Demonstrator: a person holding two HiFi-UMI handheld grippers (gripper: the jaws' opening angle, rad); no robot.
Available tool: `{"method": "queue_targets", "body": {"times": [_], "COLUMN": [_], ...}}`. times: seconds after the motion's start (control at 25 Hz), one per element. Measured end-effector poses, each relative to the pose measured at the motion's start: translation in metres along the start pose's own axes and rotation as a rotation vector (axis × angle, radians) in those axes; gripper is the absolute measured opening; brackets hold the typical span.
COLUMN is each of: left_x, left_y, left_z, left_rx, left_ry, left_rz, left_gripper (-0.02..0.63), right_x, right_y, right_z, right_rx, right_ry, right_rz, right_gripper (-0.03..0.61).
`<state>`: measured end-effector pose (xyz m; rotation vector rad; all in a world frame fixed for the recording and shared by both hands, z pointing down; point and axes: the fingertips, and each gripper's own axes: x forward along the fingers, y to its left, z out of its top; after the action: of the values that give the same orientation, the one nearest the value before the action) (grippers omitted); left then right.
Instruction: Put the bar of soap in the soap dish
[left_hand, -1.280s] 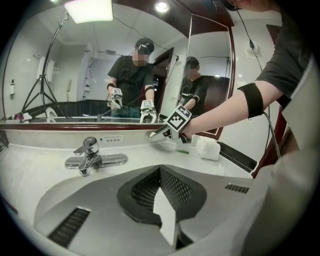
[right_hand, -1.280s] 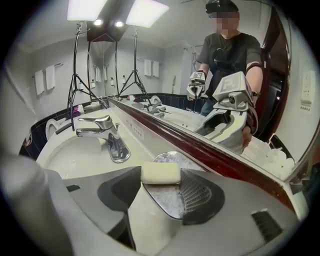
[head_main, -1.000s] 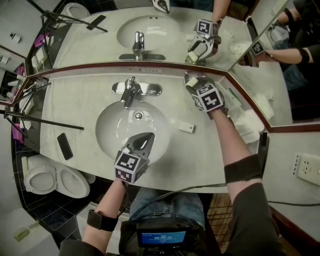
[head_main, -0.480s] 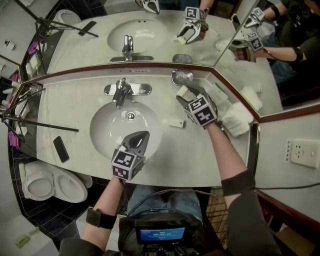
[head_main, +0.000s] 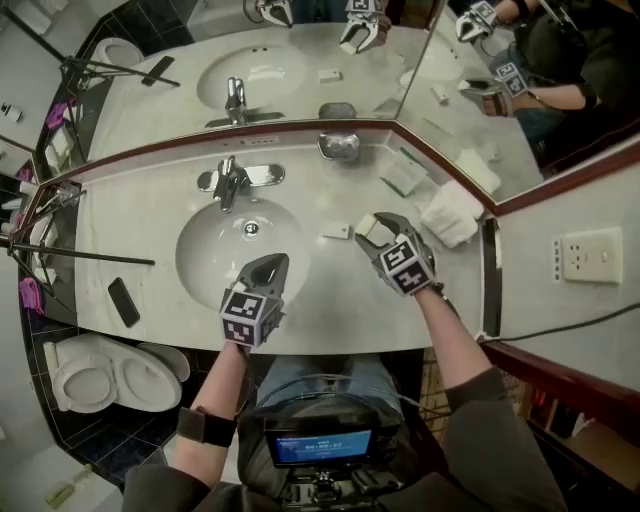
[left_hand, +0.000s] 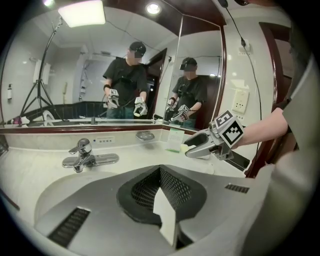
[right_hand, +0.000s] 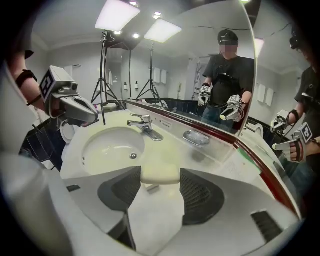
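The right gripper pinches the bar of soap between its 2 jaws, long axis spanning them, above the counter. The soap dish lies ahead, slightly right, by the mirror. The left gripper, jaws pressed together and empty, is farther off.

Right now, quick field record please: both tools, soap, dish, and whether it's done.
right tool: shut on bar of soap, over the counter right of the sink
left tool: shut, empty, over the sink's front rim
soap dish: back of counter by the mirror, no soap in it
counter extras: folded towel, phone
status: soap not yet in dish
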<state>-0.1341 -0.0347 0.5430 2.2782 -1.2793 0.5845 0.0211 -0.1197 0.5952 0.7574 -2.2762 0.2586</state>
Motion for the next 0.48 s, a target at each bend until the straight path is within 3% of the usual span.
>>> {"method": "queue_targets", "body": {"times": [0.48], "left_x": [-0.006], "left_y": [-0.024], "left_z": [-0.013], "left_rx": [0.041], "left_ry": [0.050], "left_rz": [-0.031], "left_gripper": [0.000], "right_x": [0.002], "right_y": [0.061], "right_z": [-0.121], "right_rx": [0.153], "right_ry": [0.168], "right_rz": [0.019], "right_gripper": [0.259]}}
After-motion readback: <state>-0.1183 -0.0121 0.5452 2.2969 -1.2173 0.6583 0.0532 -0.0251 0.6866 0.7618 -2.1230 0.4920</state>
